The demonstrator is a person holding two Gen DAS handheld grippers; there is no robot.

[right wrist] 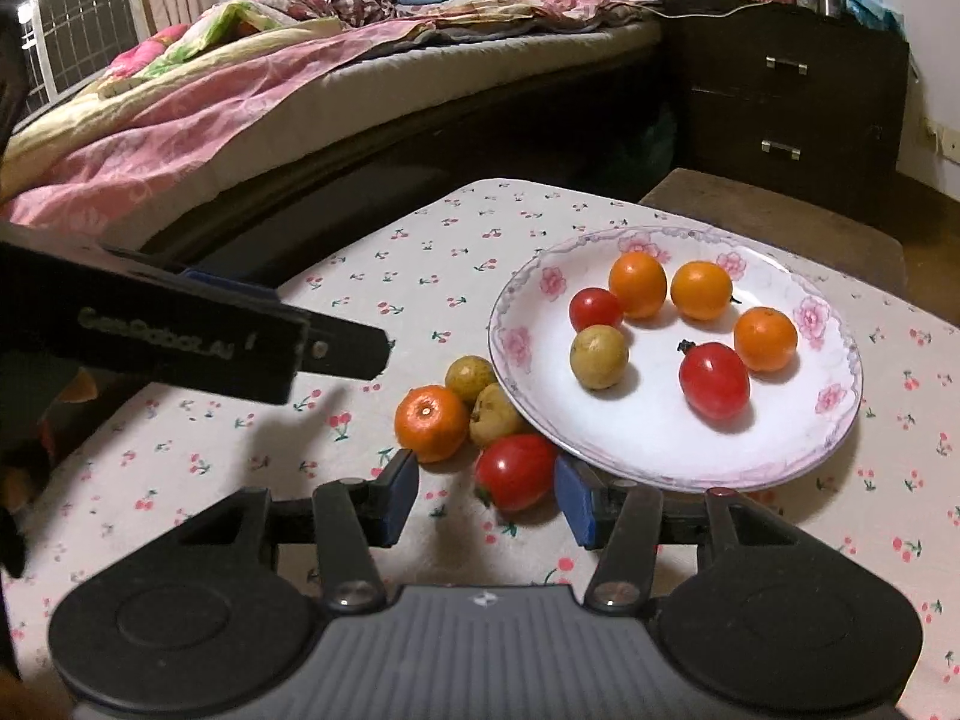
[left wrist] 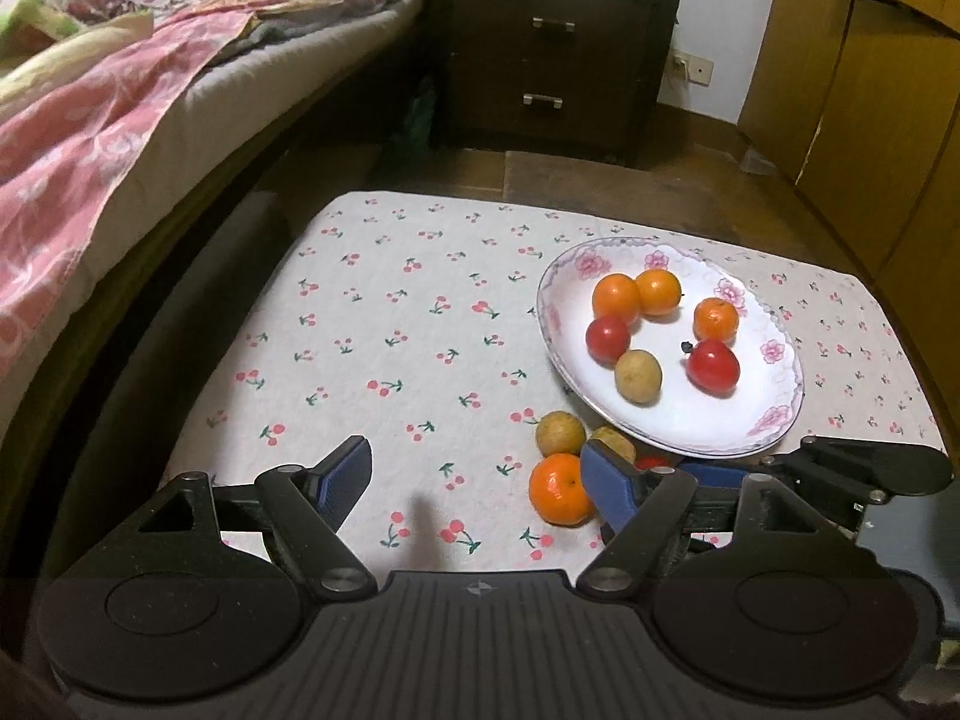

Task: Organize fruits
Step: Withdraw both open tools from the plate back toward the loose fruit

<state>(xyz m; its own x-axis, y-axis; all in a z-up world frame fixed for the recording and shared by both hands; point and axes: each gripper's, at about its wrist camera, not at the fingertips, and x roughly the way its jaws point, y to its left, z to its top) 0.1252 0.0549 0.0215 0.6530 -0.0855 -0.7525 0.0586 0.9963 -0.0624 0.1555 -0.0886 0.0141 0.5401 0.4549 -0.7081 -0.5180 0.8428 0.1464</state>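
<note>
A white floral plate (right wrist: 798, 450) (left wrist: 762, 420) holds several fruits: oranges, red ones and one yellow-green. Beside its near-left rim lie an orange (right wrist: 430, 423) (left wrist: 561, 489), two yellow-green fruits (right wrist: 470, 378) (right wrist: 495, 414) and a red fruit (right wrist: 516, 471). My right gripper (right wrist: 486, 495) is open with the red fruit between its pads, low over the cloth. My left gripper (left wrist: 480, 480) is open and empty to the left of the loose fruits; it shows in the right wrist view (right wrist: 336, 354).
The table carries a cherry-print cloth (left wrist: 390, 330). A bed with pink bedding (left wrist: 90, 138) runs along the left. A dark nightstand (left wrist: 546, 54) stands behind the table and wooden cupboards (left wrist: 870, 90) at the right.
</note>
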